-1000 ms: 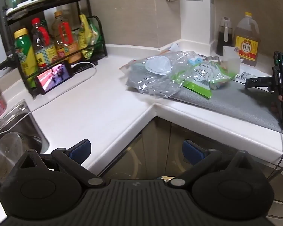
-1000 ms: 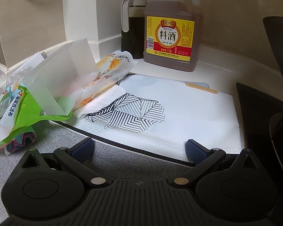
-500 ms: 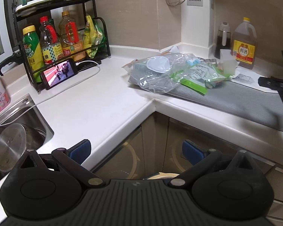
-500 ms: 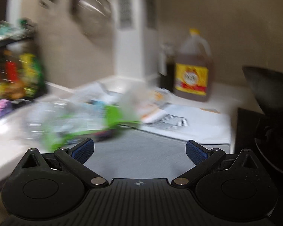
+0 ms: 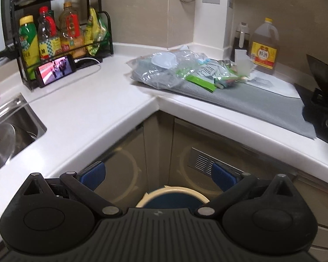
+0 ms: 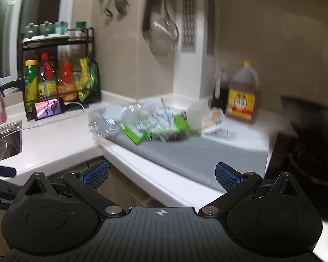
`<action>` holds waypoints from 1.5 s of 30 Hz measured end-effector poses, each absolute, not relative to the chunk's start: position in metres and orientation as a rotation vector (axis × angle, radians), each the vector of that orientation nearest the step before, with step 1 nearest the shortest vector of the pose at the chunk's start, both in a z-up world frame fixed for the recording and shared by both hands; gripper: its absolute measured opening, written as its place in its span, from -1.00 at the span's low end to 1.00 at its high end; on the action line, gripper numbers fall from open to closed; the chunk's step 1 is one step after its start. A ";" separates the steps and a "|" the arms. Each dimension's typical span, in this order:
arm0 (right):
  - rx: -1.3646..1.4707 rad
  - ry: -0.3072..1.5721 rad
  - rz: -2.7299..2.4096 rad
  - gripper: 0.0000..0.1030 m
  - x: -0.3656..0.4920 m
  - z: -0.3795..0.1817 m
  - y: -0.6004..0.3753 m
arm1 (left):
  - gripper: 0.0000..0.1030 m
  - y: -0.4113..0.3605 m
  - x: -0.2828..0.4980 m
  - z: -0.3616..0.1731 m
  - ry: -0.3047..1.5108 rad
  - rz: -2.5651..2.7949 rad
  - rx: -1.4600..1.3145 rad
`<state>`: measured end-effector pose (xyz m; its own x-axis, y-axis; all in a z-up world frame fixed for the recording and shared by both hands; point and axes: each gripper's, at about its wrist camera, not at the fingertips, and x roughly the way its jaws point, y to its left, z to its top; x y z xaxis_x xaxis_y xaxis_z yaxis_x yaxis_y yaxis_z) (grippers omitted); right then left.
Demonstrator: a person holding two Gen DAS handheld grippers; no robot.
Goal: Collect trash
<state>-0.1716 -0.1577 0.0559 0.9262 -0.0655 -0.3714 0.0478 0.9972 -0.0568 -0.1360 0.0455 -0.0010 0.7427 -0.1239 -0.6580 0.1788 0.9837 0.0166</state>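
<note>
Both grippers hang off the counter's front edge with their blue-padded fingers spread wide and nothing between them: the left gripper (image 5: 158, 175) sits in front of the inner corner of the L-shaped countertop (image 5: 83, 109), above a round bin (image 5: 172, 197) with a cream rim and blue inside, and the right gripper (image 6: 161, 172) faces the front edge of the grey mat (image 6: 192, 152). The trash pile (image 5: 185, 69) lies near the inner corner of the counter, on the back left end of the grey mat (image 5: 262, 102), well apart from either gripper; it is a heap of clear crinkled plastic, a white lid-like piece and green-and-white wrappers (the right wrist view is motion-blurred, so the trash pile (image 6: 146, 122) shows there only as smeared clear and green shapes). Behind the pile, at the back edge against the wall, stands a large brown bottle (image 5: 264, 48) with a yellow cap and label, with a dark dispenser (image 5: 240, 37) just beside it. At the far left end a black wire rack (image 5: 61, 32) holds bottles, a phone (image 5: 55, 69) with a lit screen leans against it, and a steel sink (image 5: 8, 135) is set into the left edge. A dark pan (image 5: 323, 74) sits at the right edge.
</note>
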 end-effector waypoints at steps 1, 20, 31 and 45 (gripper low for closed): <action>-0.062 0.384 -0.063 1.00 -0.171 0.056 -0.155 | 1.00 0.046 -0.137 -0.002 0.716 -0.169 0.077; -0.062 0.471 -0.062 1.00 -0.158 0.044 -0.140 | 1.00 0.055 -0.131 -0.017 0.780 -0.193 0.030; -0.050 0.496 -0.045 1.00 -0.150 0.033 -0.146 | 1.00 0.049 -0.128 -0.023 0.795 -0.190 0.051; 0.053 0.478 -0.091 1.00 -0.097 0.025 -0.184 | 1.00 0.050 -0.117 -0.030 0.819 -0.137 0.072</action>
<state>-0.0966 -0.1841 0.0251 0.8839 -0.0744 -0.4618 0.0995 0.9946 0.0300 -0.1169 0.0496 -0.0296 0.6749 -0.0941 -0.7319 0.1501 0.9886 0.0112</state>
